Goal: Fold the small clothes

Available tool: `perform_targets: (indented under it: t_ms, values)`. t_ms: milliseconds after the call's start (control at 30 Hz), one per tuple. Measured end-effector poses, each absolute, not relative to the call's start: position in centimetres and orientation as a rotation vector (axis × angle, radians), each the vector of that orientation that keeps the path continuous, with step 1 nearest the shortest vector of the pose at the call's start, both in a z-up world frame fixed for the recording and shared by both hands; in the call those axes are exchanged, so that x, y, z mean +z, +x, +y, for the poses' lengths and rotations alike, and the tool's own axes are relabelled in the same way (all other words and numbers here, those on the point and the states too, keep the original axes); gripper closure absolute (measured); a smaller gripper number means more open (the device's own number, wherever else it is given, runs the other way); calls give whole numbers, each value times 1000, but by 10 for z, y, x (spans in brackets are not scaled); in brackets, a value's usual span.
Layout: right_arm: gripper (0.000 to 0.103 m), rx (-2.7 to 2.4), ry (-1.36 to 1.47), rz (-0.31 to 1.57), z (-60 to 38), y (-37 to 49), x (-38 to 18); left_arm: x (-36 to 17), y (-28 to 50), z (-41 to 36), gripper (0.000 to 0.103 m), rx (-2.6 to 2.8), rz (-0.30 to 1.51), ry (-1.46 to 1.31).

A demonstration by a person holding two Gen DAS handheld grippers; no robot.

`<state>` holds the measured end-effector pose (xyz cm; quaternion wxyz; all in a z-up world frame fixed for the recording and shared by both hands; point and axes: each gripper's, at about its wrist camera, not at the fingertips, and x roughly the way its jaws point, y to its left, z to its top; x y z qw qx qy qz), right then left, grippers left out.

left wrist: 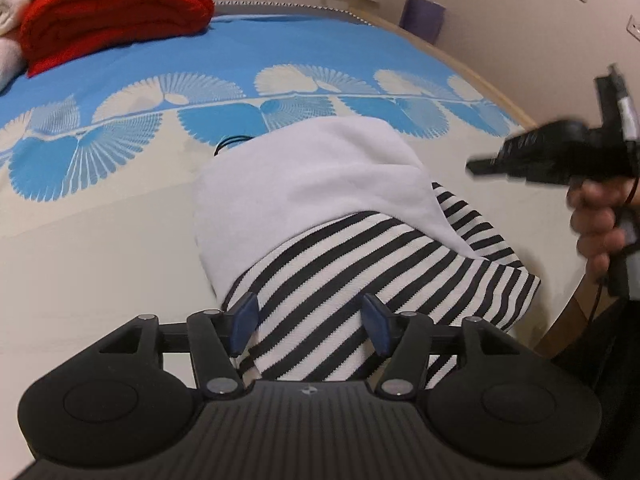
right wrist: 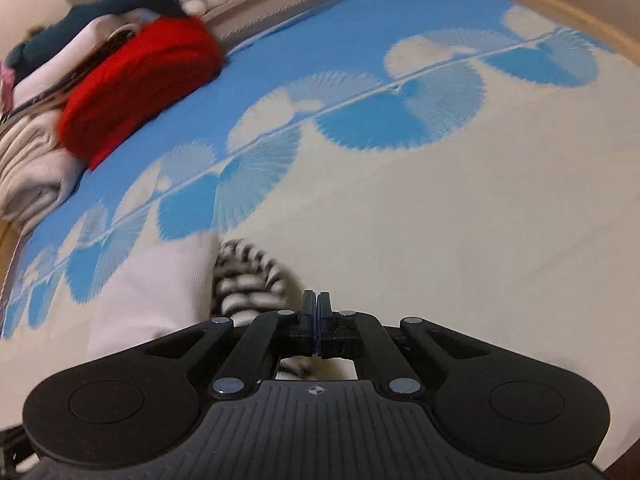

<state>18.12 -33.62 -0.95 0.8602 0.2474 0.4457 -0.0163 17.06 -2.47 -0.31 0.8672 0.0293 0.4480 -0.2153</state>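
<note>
Left gripper [left wrist: 311, 322] jaws apart, blue pads straddling the near end of the striped garment [left wrist: 360, 272], not pinching it. White cloth [left wrist: 312, 176] overlaps its far part on the bedspread [left wrist: 120, 240]. Right gripper [right wrist: 317, 312] fully closed, empty, garment just left of it.

Bed cover [right wrist: 460, 208] bare on right; red blanket [left wrist: 116, 16] blocks far-left corner.
</note>
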Motion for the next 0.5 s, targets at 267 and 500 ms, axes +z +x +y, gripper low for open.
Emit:
perform_targets:
  t_ms: [267, 500]
  values:
    - [50, 259, 607, 939, -316, 179, -4, -8, 175, -17, 29, -399, 957, 30]
    - [96, 331, 564, 1026, -278, 192, -13, -5, 168, -20, 28, -368, 943, 46]
